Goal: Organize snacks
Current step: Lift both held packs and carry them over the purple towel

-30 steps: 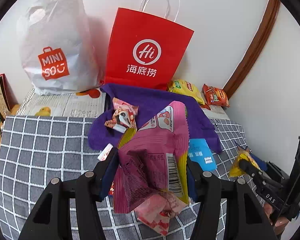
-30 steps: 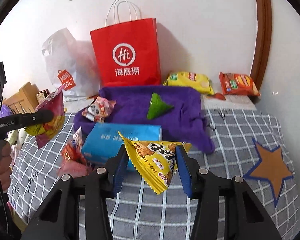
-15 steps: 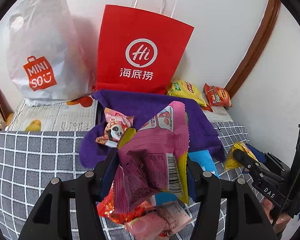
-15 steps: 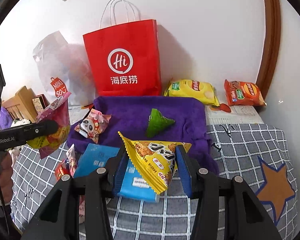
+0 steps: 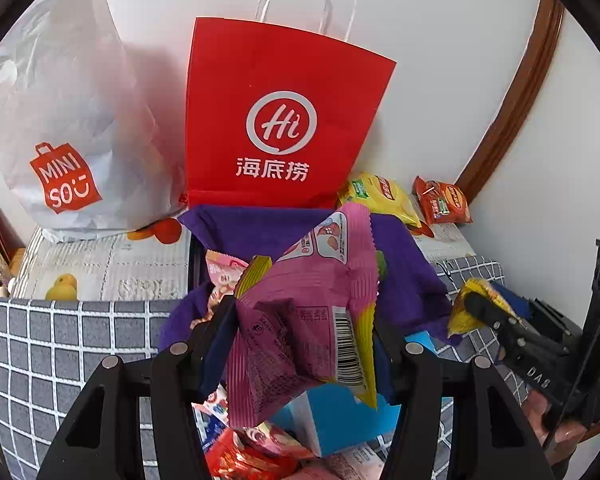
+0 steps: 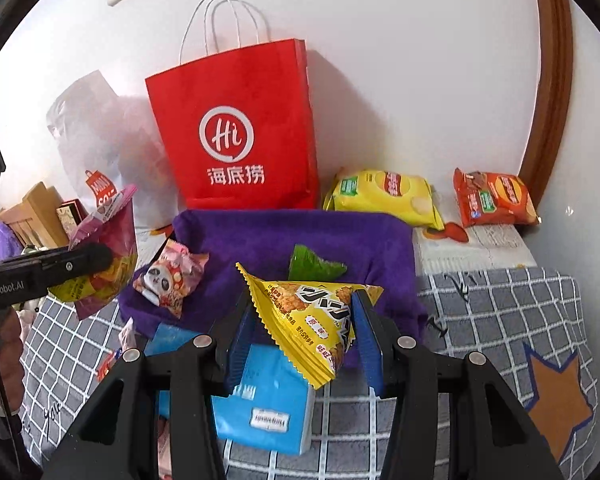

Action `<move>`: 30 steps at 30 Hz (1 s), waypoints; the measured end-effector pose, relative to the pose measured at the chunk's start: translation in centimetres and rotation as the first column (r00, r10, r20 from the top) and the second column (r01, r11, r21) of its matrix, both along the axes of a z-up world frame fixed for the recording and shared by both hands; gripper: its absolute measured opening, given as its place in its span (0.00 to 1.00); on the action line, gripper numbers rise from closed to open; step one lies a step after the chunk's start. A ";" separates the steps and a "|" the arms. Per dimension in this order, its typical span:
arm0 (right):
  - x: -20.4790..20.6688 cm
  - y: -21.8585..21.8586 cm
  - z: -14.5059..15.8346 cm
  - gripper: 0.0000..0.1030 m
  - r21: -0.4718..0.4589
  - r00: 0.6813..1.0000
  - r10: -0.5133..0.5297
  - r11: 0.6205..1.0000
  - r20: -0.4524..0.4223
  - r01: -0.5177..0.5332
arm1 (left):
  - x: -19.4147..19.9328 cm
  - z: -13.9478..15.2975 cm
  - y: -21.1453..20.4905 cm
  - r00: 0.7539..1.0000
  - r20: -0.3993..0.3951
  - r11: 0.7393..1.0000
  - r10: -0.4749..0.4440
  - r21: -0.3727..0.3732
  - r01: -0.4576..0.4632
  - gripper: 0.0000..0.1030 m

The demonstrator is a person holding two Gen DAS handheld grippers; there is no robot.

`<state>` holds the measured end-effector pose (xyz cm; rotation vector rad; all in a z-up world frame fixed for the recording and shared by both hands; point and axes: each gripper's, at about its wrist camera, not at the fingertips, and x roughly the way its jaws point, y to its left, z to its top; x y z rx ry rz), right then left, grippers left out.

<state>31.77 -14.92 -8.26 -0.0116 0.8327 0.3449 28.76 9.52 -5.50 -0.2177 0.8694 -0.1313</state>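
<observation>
**Both packets carried in toward the purple cloth**

Since the frame a sec ago, both grippers have moved fwd: red paper bag (image 5: 284, 120) and purple cloth (image 6: 300, 236) loom larger, and the blue box (image 6: 268, 404) has slid from ahead of the right jaws to under them.

Step in hand, as I read it: ferry two packets over to the cloth and set them down w/ the ones already there.

How to do it well:
- Keep both grips firm till each packet is over bare cloth; release low so the bags don't tumble.
- Aim right packet at open cloth near 1 o'clock of the green packet (image 6: 314, 264); avoid landing on it.
- Left packet: bare cloth at 12 o'clock, clear of the panda packet (image 6: 172, 276).
- Keep the two grippers apart; they sit close at 3 o'clock in left view.

Grippers:
- Left gripper (image 5: 304, 344): jaws partway in, clamped on the pink packet (image 5: 304, 320), held in air above the clutter.
- Right gripper (image 6: 304, 332): jaws partway in, pads pressing both sides of the yellow triangular packet (image 6: 308, 320), held above box and cloth edge.
</observation>
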 end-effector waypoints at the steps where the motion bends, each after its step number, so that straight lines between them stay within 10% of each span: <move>1: 0.3 0.1 0.1 0.46 -0.002 1.000 0.000 1.000 0.006 0.000 | 0.2 0.0 0.2 1.000 0.001 1.000 0.004 0.001 -0.004 0.55; 30: 7.0 1.9 -6.4 0.46 -0.057 0.996 0.033 0.998 -0.078 -0.038 | 6.6 -4.5 0.7 0.995 -0.091 0.999 0.036 0.023 -0.034 0.55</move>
